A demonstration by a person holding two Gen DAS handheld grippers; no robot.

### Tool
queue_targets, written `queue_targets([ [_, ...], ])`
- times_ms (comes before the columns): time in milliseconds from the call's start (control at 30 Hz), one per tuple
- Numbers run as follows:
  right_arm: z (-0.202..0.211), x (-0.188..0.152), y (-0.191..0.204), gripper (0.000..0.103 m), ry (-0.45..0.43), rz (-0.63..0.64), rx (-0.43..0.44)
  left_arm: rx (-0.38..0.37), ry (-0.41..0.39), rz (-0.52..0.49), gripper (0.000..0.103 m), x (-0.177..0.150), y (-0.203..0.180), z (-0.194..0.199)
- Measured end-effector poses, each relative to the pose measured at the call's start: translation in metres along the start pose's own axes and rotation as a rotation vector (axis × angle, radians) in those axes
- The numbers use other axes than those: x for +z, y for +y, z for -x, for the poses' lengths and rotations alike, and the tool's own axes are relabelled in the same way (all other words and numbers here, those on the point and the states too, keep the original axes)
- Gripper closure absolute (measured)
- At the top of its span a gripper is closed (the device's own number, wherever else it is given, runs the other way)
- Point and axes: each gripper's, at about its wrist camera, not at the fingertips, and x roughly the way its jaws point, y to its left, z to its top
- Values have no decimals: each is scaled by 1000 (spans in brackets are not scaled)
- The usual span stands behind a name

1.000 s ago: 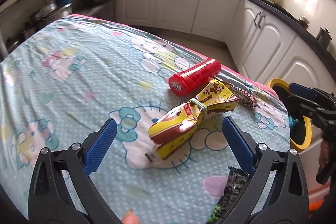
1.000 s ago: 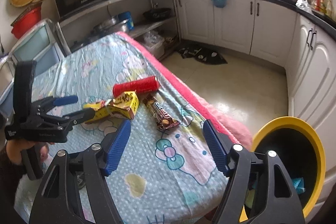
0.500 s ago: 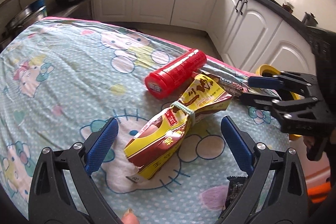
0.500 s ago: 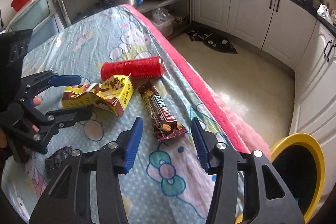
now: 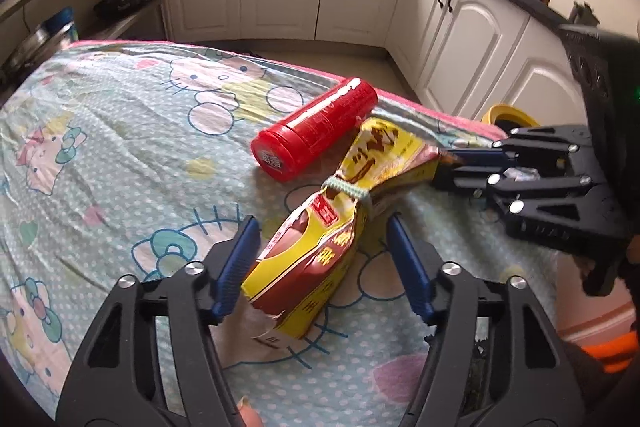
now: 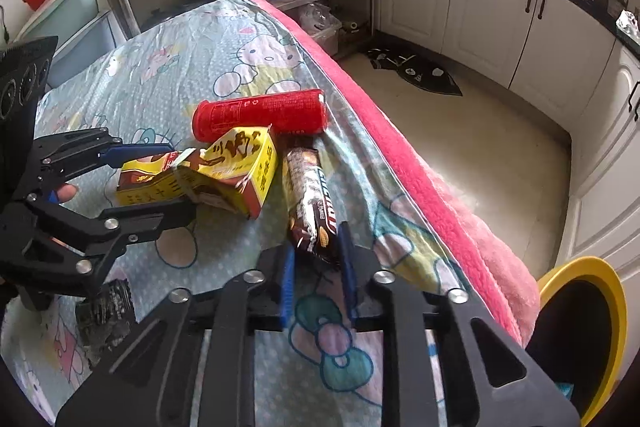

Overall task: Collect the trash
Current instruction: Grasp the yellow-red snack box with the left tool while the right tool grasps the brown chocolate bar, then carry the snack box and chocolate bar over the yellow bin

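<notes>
From your left wrist, your left gripper (image 5: pixel 320 259) has just been closing and stands about half open astride the yellow bag (image 5: pixel 320 239); the left pad lies against the bag's edge, the right pad sits just beside it with a gap showing, so nothing is gripped. The bag lies on the cartoon-print cloth (image 5: pixel 120 147), tied at its waist with a pale band, its far end touching the red tube (image 5: pixel 316 135). Your right gripper (image 5: pixel 460 163) reaches in from the right, its tips at the bag's far corner. From your right wrist, your right gripper (image 6: pixel 316 267) has just been closing and its fingers (image 6: pixel 287 279) are pinched nearly together on the near end of the brown wrapper (image 6: pixel 310 203), which lies on the cloth between the bag (image 6: pixel 236 167) and the pink edge. The tube (image 6: pixel 260 115) lies beyond. A dark crumpled wrapper (image 6: pixel 104 311) sits at lower left, and the yellow bin (image 6: pixel 592 339) stands below the cloth's edge at lower right
</notes>
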Motion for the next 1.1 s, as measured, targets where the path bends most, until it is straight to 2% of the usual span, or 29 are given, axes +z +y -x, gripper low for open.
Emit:
queue_targets([
  [100,4,-7,-4,91,-8,-23,7,19,0,-32,61,-3,-8,0],
  [267,12,-19,-8,94,-29,-82,24,21,-6,-65,69,-10,-18,5],
  [400,18,-28,-11,95,-43,-119,35,31,-14,-53,74,-15,-21,9],
  [833,45,-56,-15,95,-78,-204,51,43,-67,78,74,-30,-7,39],
  [1100,75,-71,-20,95,-135,-243,57,49,-102,132,74,-28,-8,60],
])
